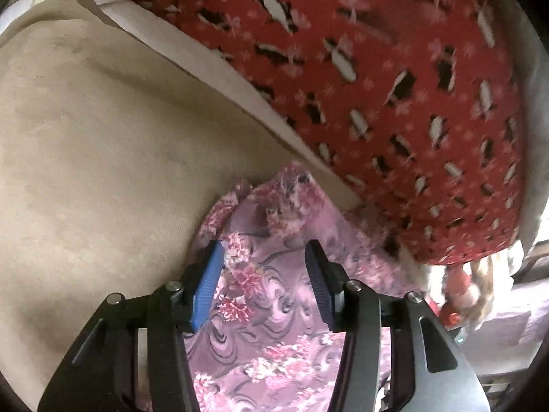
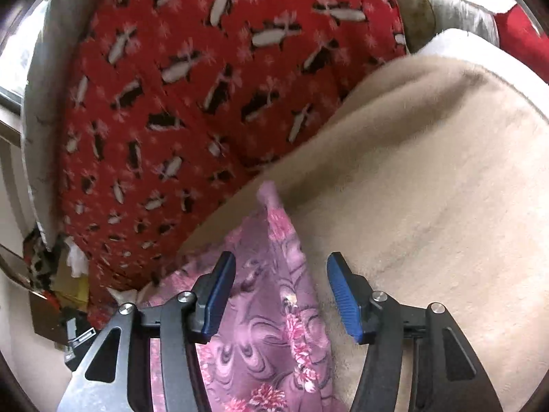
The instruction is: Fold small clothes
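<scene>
A small purple garment with pink flowers [image 1: 274, 309] lies on a beige blanket [image 1: 103, 154]. My left gripper [image 1: 264, 254] is open just above it, with the cloth's bunched edge between its blue pads and not pinched. The same garment shows in the right wrist view [image 2: 274, 309], rising to a pointed corner near the blanket's edge. My right gripper [image 2: 281, 267] is open over that edge, its fingers apart on either side of the cloth fold. Whether either gripper touches the cloth is hard to tell.
A red quilt with black and white marks [image 1: 377, 86] lies beyond the beige blanket; it also shows in the right wrist view [image 2: 188, 103]. The beige blanket [image 2: 429, 189] spreads to the right. Clutter and boxes [image 2: 61, 285] sit at the left edge. White bedding [image 2: 463, 3] lies at the back.
</scene>
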`<state>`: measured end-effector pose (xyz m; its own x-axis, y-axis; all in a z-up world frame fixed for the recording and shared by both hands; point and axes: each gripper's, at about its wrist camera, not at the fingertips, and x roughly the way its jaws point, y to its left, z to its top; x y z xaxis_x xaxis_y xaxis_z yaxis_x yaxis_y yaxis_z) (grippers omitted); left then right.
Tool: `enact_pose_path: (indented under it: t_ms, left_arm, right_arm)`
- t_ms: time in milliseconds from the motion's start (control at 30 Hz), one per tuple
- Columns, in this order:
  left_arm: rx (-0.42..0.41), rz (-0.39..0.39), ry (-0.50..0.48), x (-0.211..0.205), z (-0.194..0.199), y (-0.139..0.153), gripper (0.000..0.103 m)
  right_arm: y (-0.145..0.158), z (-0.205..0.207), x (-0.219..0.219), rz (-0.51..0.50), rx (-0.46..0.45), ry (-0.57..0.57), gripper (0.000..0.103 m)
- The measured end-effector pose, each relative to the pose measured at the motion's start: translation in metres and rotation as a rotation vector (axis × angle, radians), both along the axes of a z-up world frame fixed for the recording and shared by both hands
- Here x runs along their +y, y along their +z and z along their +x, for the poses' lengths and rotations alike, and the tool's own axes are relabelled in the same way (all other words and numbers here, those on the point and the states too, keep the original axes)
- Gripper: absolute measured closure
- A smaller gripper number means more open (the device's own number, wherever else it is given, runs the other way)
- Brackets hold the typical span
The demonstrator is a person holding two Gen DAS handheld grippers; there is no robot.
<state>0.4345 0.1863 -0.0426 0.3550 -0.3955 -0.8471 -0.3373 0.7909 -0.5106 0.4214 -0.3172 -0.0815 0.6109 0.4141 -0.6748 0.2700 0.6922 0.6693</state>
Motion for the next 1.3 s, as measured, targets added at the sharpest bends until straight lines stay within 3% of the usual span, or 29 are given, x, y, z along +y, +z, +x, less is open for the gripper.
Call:
enact_pose_path:
  t_ms: [67, 100, 133, 167, 200, 233, 333, 400, 467, 500, 533, 633, 667, 733, 767, 800, 833, 900, 967, 1000, 1033, 1067, 1133, 1167, 1233, 1300]
  left_arm:
    - [0.009, 0.037, -0.010, -0.007, 0.004, -0.004, 0.055]
    - [0.008, 0.055, -0.010, -0.006, 0.004, -0.005, 0.056]
    - [-0.001, 0.077, -0.009, -0.007, 0.005, -0.004, 0.062]
    - [-0.020, 0.094, -0.006, -0.009, 0.006, 0.000, 0.075]
    - [-0.042, 0.103, -0.013, -0.011, 0.008, 0.002, 0.103]
    - [-0.056, 0.108, -0.023, -0.012, 0.008, 0.005, 0.103]
    - [-0.049, 0.234, 0.000, -0.010, 0.009, 0.002, 0.103]
    - [0.007, 0.246, 0.005, -0.004, 0.006, -0.011, 0.103]
    - [0.007, 0.211, 0.019, 0.006, 0.000, -0.009, 0.103]
    - [0.001, 0.199, 0.025, 0.009, -0.003, -0.005, 0.103]
    - [-0.020, 0.171, 0.024, 0.015, -0.011, 0.004, 0.103]
    - [-0.075, 0.112, 0.004, 0.017, -0.033, 0.025, 0.103]
    - [-0.098, 0.084, -0.017, 0.013, -0.045, 0.031, 0.101]
    - [-0.106, 0.082, -0.051, -0.003, -0.068, 0.028, 0.085]
    - [-0.087, 0.107, -0.066, -0.010, -0.074, 0.022, 0.081]
    - [-0.037, 0.158, -0.091, -0.021, -0.080, 0.007, 0.080]
    - [0.003, 0.184, -0.104, -0.026, -0.083, -0.004, 0.081]
    - [0.002, 0.196, -0.092, -0.025, -0.094, -0.007, 0.081]
    - [-0.005, 0.102, -0.056, -0.009, -0.109, 0.004, 0.081]
    - [-0.011, 0.052, -0.036, 0.000, -0.117, 0.009, 0.081]
    - [-0.019, 0.019, -0.013, 0.009, -0.126, 0.013, 0.081]
    - [-0.025, 0.009, 0.009, 0.018, -0.140, 0.017, 0.081]
    - [-0.012, -0.011, 0.013, 0.026, -0.160, 0.015, 0.080]
    - [-0.006, -0.028, 0.017, 0.026, -0.168, 0.011, 0.078]
    - [0.024, -0.088, 0.020, 0.026, -0.191, -0.002, 0.066]
    - [0.032, -0.127, 0.050, 0.025, -0.209, -0.011, 0.061]
  right_arm:
    - [-0.003, 0.000, 0.006, -0.024, -0.007, 0.002, 0.046]
    - [-0.002, 0.001, 0.008, -0.036, -0.009, 0.003, 0.053]
    - [-0.001, 0.002, 0.009, -0.048, -0.011, 0.010, 0.081]
    - [0.002, 0.004, 0.010, -0.040, -0.022, 0.035, 0.101]
    - [0.008, 0.005, 0.011, -0.019, -0.050, 0.055, 0.100]
    - [0.019, 0.004, 0.012, 0.003, -0.106, 0.060, 0.100]
    - [0.049, 0.001, 0.008, 0.082, -0.297, 0.033, 0.100]
    - [0.040, 0.010, 0.004, 0.048, -0.231, 0.000, 0.099]
    - [0.002, 0.024, 0.003, -0.032, 0.050, 0.006, 0.094]
    - [-0.010, 0.025, 0.003, -0.074, 0.137, 0.007, 0.094]
    - [-0.012, 0.018, 0.001, -0.057, 0.117, 0.005, 0.093]
    - [0.013, -0.020, -0.001, 0.001, -0.061, -0.019, 0.091]
    - [0.017, -0.030, 0.001, 0.024, -0.103, -0.004, 0.090]
    - [0.020, -0.053, 0.010, 0.081, -0.180, 0.047, 0.082]
    - [0.015, -0.058, 0.020, 0.073, -0.163, 0.088, 0.079]
    - [0.005, -0.058, 0.031, 0.012, -0.083, 0.140, 0.078]
    - [-0.003, -0.057, 0.038, -0.048, -0.019, 0.164, 0.083]
    - [0.004, -0.069, 0.045, -0.131, -0.033, 0.168, 0.078]
    - [0.023, -0.088, 0.041, -0.103, -0.074, 0.139, 0.076]
    - [0.028, -0.097, 0.038, -0.093, -0.092, 0.125, 0.070]
    - [0.033, -0.113, 0.032, -0.107, -0.096, 0.100, 0.057]
    - [0.034, -0.121, 0.028, -0.125, -0.083, 0.084, 0.051]
    - [0.027, -0.142, 0.015, -0.152, -0.035, 0.045, 0.048]
    - [0.017, -0.152, 0.008, -0.126, -0.002, 0.024, 0.048]
    - [-0.003, -0.167, -0.003, -0.016, 0.042, -0.021, 0.048]
    - [-0.016, -0.176, -0.002, 0.104, 0.010, -0.047, 0.049]
